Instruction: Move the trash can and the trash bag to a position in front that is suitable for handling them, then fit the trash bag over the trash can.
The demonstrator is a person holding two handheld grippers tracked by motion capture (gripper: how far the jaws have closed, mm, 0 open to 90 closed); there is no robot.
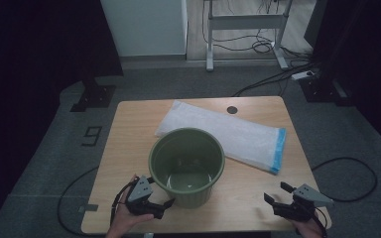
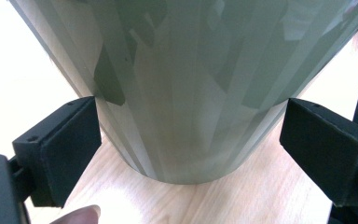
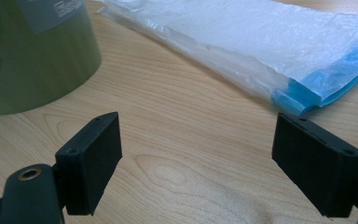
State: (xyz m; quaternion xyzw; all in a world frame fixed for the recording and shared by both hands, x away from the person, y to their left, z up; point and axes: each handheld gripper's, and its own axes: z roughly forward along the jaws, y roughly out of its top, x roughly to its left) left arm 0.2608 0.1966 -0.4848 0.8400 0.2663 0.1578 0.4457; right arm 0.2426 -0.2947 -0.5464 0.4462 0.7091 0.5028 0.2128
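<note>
On the near half of the wooden table [image 1: 124, 148] stands a green bin [image 1: 187, 166], upright and open at the top, with nothing visible inside beyond its glossy bottom. Behind it and to the right lies a folded white plastic bag [image 1: 223, 134] with a blue band at one end, flat on the wood, its long axis running from the far left down toward the near right; the bin's far rim overlaps the bag's near edge in the high view, though whether they touch cannot be told from there. The left gripper [image 1: 159, 204] sits right at the bin's base on its near-left side, and in the left gripper view its jaws are spread wide with the bin's tapered lower wall [image 2: 186, 93] between them; the left pad looks to be at or nearly at the wall, the right pad stands a little off it, so nothing is clamped yet. The right gripper [image 1: 278, 194] rests well apart at the table's near right corner, its jaws likewise wide apart over bare wood, pointing toward the bag's blue end [image 3: 317, 86]. The left hand is plainly nearer the bin, so closing on it looks the likeliest next move, while the bag's blue end lies ahead of the right gripper.
</note>
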